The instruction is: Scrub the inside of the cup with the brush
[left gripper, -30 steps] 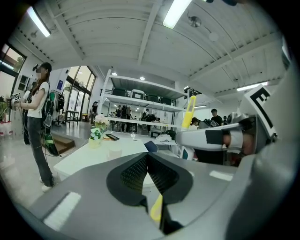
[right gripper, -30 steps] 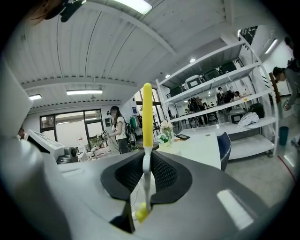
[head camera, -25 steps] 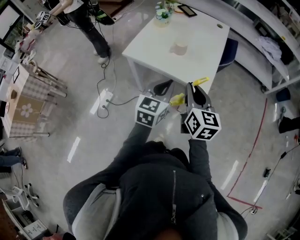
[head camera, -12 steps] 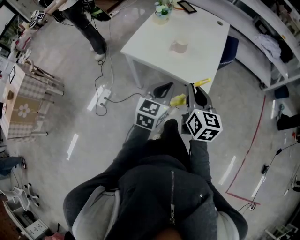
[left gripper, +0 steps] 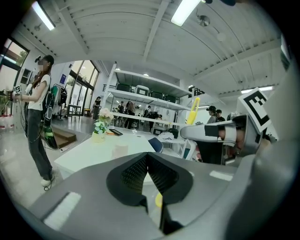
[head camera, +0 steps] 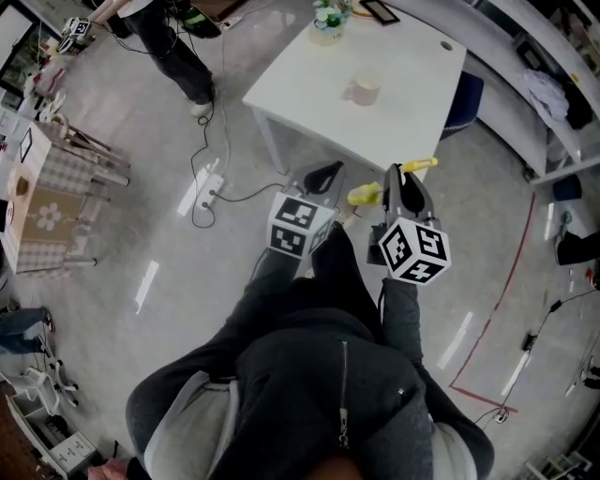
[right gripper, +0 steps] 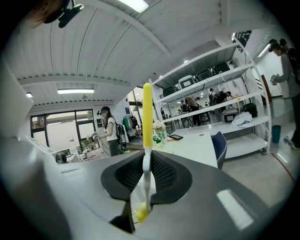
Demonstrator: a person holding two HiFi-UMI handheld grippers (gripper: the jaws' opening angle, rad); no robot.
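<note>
A pale cup [head camera: 364,89] stands on the white table [head camera: 309,84], well ahead of both grippers; it also shows small in the left gripper view [left gripper: 120,149]. My left gripper [head camera: 323,175] hovers off the table's near edge, its jaws shut with nothing between them [left gripper: 147,157]. My right gripper [head camera: 405,187] is beside it, shut on the brush [right gripper: 147,115]. The brush's yellow handle [head camera: 419,165] sticks out one side and its yellow end [head camera: 361,195] the other. The brush's white neck sits between the pads.
A flower pot [head camera: 327,25] and a dark flat device [head camera: 380,11] sit at the table's far end. A blue chair [head camera: 464,98] is tucked at the table's right. A power strip with cables [head camera: 208,195] lies on the floor at left. A person [head camera: 173,42] stands beyond.
Both grippers have drifted slightly toward the table, the right one a little rightward. The person's leg has stepped forward between them. Both grips are unchanged.
</note>
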